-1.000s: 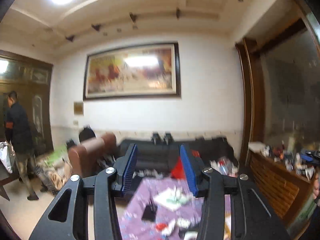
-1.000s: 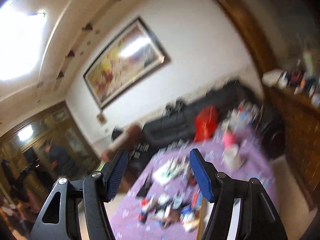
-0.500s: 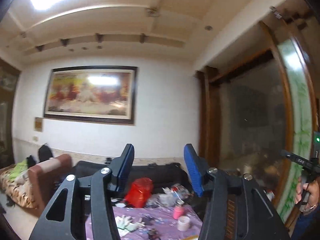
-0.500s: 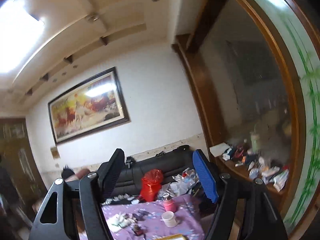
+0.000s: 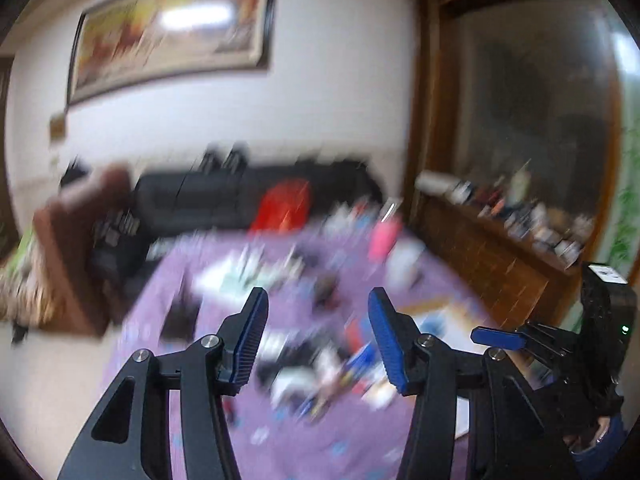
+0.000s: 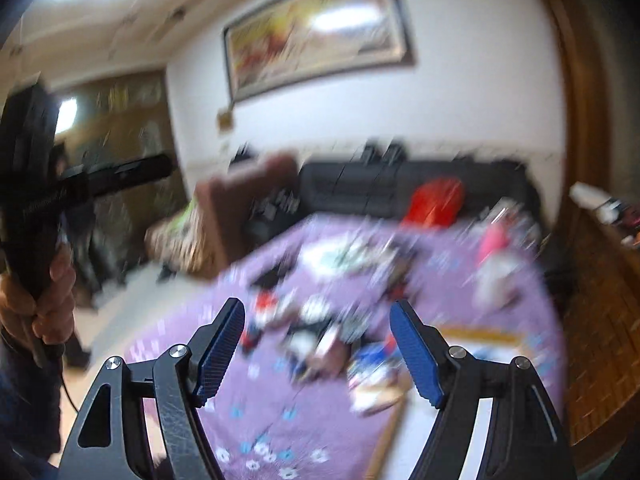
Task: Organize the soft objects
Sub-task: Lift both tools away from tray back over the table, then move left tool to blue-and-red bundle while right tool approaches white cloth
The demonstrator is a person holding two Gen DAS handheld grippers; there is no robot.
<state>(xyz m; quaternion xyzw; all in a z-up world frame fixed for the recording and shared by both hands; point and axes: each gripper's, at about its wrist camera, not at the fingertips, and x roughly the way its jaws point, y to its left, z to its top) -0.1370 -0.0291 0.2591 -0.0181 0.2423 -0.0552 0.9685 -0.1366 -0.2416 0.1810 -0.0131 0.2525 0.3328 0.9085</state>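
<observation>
Motion blur smears both views. A heap of small soft objects (image 5: 320,368) (image 6: 320,328), black, white, red and blue, lies on a table with a purple flowered cloth (image 5: 280,432) (image 6: 280,412); I cannot tell single items apart. My left gripper (image 5: 318,300) hangs above the heap, open, with nothing between its blue pads. My right gripper (image 6: 318,308) is also open and empty over the same heap, its jaws set wider. In the left wrist view the right gripper (image 5: 498,338) shows at the right edge. In the right wrist view a hand holds the left gripper (image 6: 40,200) at the left edge.
A pale wooden-edged tray (image 5: 436,308) (image 6: 476,336) lies at the table's right. A pink cup (image 5: 382,236) and a red bag (image 5: 284,204) stand at the far end. Behind is a black sofa (image 5: 200,196); a cluttered wooden cabinet (image 5: 500,248) runs along the right.
Both views have swung down from the ceiling and wall onto the table, closer to the heap. Both pairs of jaws stand wider than a second ago.
</observation>
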